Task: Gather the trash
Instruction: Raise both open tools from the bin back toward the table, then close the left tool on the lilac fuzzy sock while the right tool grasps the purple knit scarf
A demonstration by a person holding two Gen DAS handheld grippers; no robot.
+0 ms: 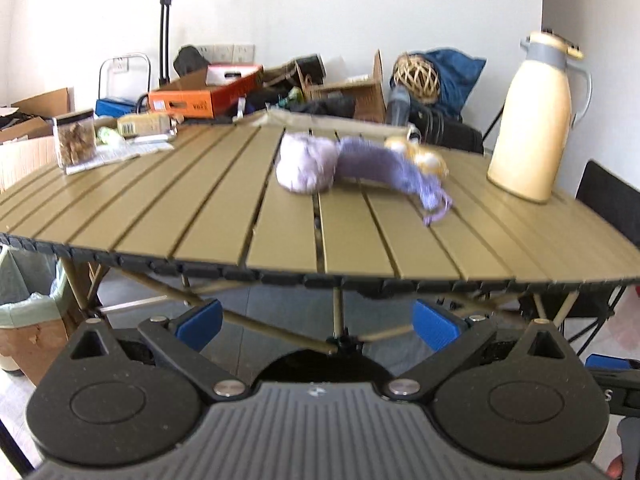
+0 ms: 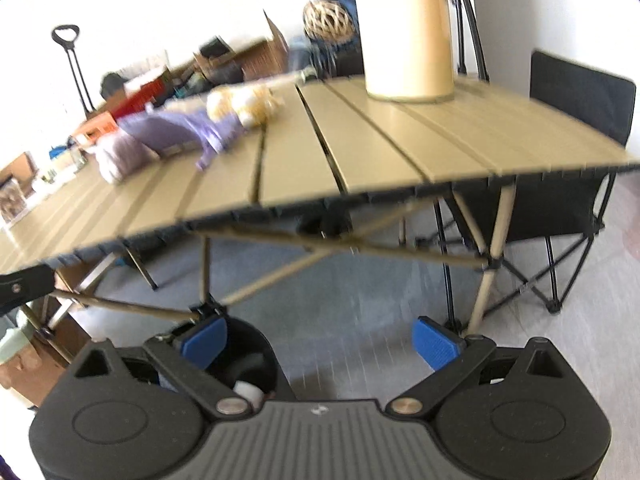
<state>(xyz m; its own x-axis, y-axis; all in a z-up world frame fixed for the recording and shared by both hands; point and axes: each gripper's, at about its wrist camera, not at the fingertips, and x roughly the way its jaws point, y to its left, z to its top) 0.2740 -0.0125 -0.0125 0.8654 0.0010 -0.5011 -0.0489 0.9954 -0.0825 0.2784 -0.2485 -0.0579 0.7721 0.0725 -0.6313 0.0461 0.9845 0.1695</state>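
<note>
A crumpled lilac wad [image 1: 306, 168] lies mid-table beside a purple wrapper [image 1: 394, 170] with a yellow-and-white crumpled piece [image 1: 424, 158] at its far end. The same heap shows in the right wrist view: wad [image 2: 122, 156], wrapper [image 2: 180, 130], yellow piece [image 2: 244, 104]. My left gripper [image 1: 318, 326] is open and empty, below and in front of the table's near edge. My right gripper [image 2: 320, 340] is open and empty, lower than the tabletop, over the floor. A black bin [image 2: 250, 364] with something white inside sits under its left finger.
The slatted olive folding table [image 1: 200, 216] carries a cream thermos jug [image 1: 534, 120] at the right and a clear snack jar [image 1: 76, 140] with papers at the left. Boxes and clutter stand behind. A black folding chair [image 2: 580, 128] stands at the right. A lined bin [image 1: 28, 308] is at the left.
</note>
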